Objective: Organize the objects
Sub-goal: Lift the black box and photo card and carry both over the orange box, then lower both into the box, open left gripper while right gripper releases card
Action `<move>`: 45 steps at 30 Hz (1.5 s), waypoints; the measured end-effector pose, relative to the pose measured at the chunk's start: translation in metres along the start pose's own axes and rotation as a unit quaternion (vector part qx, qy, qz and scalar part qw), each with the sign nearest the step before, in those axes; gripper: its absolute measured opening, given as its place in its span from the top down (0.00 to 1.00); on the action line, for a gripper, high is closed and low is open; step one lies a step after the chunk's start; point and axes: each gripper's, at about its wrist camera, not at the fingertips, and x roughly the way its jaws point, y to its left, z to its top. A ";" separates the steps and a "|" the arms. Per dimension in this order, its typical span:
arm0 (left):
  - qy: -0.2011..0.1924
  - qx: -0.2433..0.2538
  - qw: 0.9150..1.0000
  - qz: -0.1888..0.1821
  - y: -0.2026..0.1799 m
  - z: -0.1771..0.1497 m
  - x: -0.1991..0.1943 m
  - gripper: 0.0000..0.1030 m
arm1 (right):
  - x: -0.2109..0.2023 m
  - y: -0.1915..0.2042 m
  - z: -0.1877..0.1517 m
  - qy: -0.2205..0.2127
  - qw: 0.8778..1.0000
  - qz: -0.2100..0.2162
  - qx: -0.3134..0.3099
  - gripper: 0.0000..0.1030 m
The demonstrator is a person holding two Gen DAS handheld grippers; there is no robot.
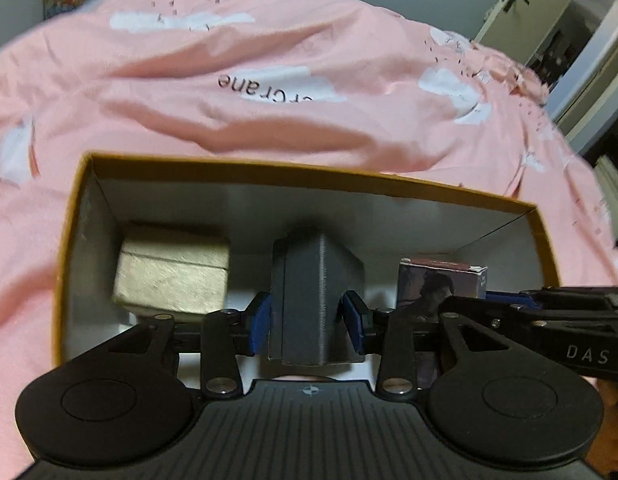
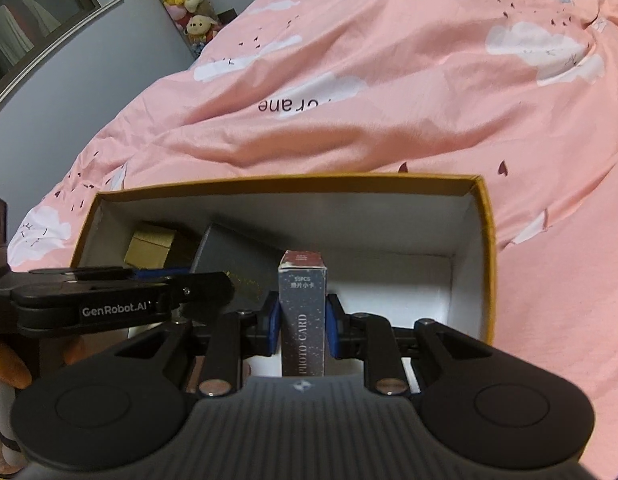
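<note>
yellow-rimmed box (image 1: 293,172) on the pink bed (image 1: 269,100) | left tongs (image 1: 307,322) clamped on dark grey box (image 1: 315,280), mid-box | right tongs (image 2: 302,322) clamped on upright photo card pack (image 2: 303,300), beside it | gold box (image 1: 173,276) in the left corner of the box
</note>
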 end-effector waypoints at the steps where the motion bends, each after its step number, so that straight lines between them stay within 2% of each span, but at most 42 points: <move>1: -0.001 0.012 1.000 0.012 -0.002 0.000 -0.001 0.53 | 0.002 0.000 0.000 0.002 1.000 0.003 0.003 0.77; 3: -0.002 0.021 1.000 0.021 -0.003 0.001 -0.003 0.48 | 0.004 -0.001 -0.001 0.007 1.000 0.008 0.011 0.77; 7: -0.012 0.026 0.999 0.016 -0.004 0.003 -0.013 0.48 | 0.008 -0.004 -0.001 0.011 0.999 0.016 0.029 0.77; 15: -0.056 0.011 0.998 -0.035 0.008 0.005 -0.054 0.48 | 0.022 0.003 0.007 0.023 0.998 0.035 0.051 0.77; 24: -0.055 0.001 0.998 -0.031 0.026 0.004 -0.063 0.48 | 0.035 0.005 0.017 0.030 0.997 0.048 0.061 0.77; 27: -0.045 0.012 0.998 -0.037 0.023 -0.001 -0.060 0.48 | 0.040 -0.003 0.021 0.039 0.995 0.059 0.074 0.76; 34: -0.029 0.034 0.999 -0.026 0.016 -0.010 -0.049 0.48 | 0.054 -0.011 0.031 0.060 0.992 0.070 0.085 0.76; 40: -0.025 0.044 0.999 -0.015 0.010 -0.010 -0.046 0.48 | 0.064 -0.010 0.032 0.069 0.995 0.039 0.059 0.72; 45: -0.023 0.045 0.999 -0.013 0.008 -0.011 -0.046 0.48 | 0.063 0.005 0.029 0.072 0.997 -0.023 -0.022 0.55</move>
